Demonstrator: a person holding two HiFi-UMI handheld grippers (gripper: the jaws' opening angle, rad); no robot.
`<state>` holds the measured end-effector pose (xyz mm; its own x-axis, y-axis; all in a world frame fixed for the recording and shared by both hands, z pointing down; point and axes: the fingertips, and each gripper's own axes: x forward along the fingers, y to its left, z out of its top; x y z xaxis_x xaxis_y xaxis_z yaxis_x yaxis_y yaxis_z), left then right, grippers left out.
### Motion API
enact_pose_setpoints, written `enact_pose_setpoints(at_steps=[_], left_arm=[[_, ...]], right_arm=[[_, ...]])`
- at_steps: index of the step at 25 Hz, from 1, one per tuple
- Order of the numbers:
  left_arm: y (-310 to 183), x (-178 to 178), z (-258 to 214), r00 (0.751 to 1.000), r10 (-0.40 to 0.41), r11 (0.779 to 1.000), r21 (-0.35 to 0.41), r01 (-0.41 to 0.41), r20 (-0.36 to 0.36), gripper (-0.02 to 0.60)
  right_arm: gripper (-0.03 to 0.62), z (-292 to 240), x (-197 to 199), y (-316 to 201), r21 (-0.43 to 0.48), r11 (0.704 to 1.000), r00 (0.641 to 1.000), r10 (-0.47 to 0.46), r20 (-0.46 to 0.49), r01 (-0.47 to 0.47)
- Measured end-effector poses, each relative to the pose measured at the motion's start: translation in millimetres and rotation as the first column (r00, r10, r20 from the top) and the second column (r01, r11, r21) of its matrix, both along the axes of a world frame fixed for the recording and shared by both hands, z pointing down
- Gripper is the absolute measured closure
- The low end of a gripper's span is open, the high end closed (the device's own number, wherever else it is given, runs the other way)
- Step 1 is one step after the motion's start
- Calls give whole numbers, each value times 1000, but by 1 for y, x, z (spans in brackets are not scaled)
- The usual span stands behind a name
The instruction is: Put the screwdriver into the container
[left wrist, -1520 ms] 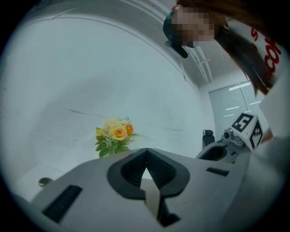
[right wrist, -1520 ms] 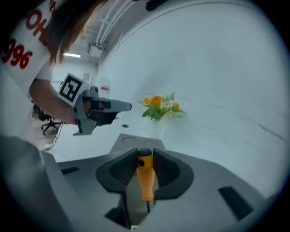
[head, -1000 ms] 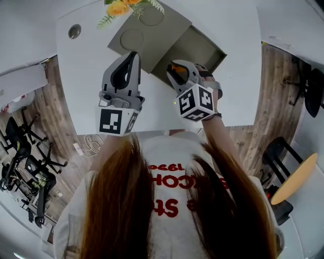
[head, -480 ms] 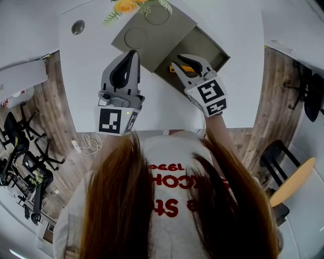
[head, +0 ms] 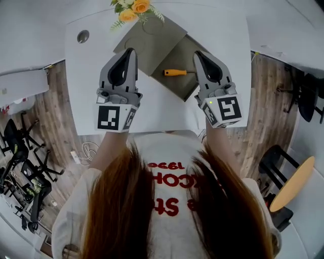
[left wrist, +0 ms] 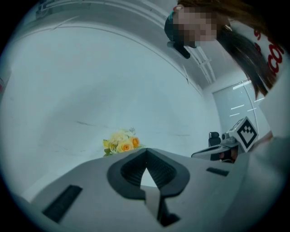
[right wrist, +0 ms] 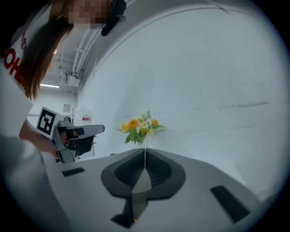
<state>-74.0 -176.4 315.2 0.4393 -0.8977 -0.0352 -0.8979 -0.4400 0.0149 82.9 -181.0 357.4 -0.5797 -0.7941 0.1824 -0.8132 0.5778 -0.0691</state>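
Olive-grey is the container (head: pixel 178 54) on the white bench (head: pixel 86 91), and the screwdriver (head: pixel 176 72) lies inside it, flat on the bottom. Its orange handle is toward the side of the left claw and its thin metal shaft toward the right claw. Nothing touches the screwdriver. To the left of the container lies a flat olive panel (head: pixel 147 40) with two round marks pressed into it, and it meets the container along one edge.

Both claws are held over the near part of the bench, side by side and well apart, pointing away from the person (head: pixel 167 202). The left claw (head: pixel 130 50) has its jaws together: the tips meet and nothing is between them. The jaws of the right claw (head: pixel 198 52) have just been closing and now they meet at the tips as well, with nothing between them. The screwdriver is apart from this claw, and from above it shows just to the left of its tip. Each claw carries at its back a cube (head: pixel 111 117) with black and white square markers.

At the far edge of the bench, behind the panel, stand yellow and orange flowers (head: pixel 132 7). Left of them the bench has a small round hole (head: pixel 83 36). The person stands at the near edge, with long brown hair and a white shirt with red print. Around the bench the floor (head: pixel 55 111) is of wood, and black chairs (head: pixel 20 146) stand at the left.
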Motion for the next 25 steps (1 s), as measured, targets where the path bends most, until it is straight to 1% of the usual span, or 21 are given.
enact_pose_setpoints(at_steps=[5, 9, 11, 15, 17, 20, 25], left_arm=[[3, -3, -24, 1000, -13, 998, 64, 13, -2, 575], [8, -19, -38, 999, -52, 994, 96, 52, -4, 575], [13, -30, -43, 997, -80, 991, 105, 80, -1, 575], [23, -55, -50, 991, -131, 984, 124, 127, 28, 575], [28, -67, -53, 988, -154, 980, 130, 149, 32, 575], [33, -79, -55, 984, -179, 975, 137, 174, 26, 575], [35, -82, -56, 983, -183, 974, 140, 179, 13, 575]], right_arm=[[588, -38, 6, 3, 79, 996, 998, 31, 51, -35], [588, -58, -5, 4, 110, 994, 998, 10, 68, -18], [588, -63, -16, 5, 117, 993, 998, -19, 64, 11], [589, -69, -41, 5, 137, 989, 995, -69, 66, 59], [589, -72, -49, 6, 148, 987, 995, -73, 62, 63], [589, -72, -54, 5, 137, 989, 996, -64, 61, 55], [589, -78, -55, 5, 131, 990, 996, -67, 64, 58]])
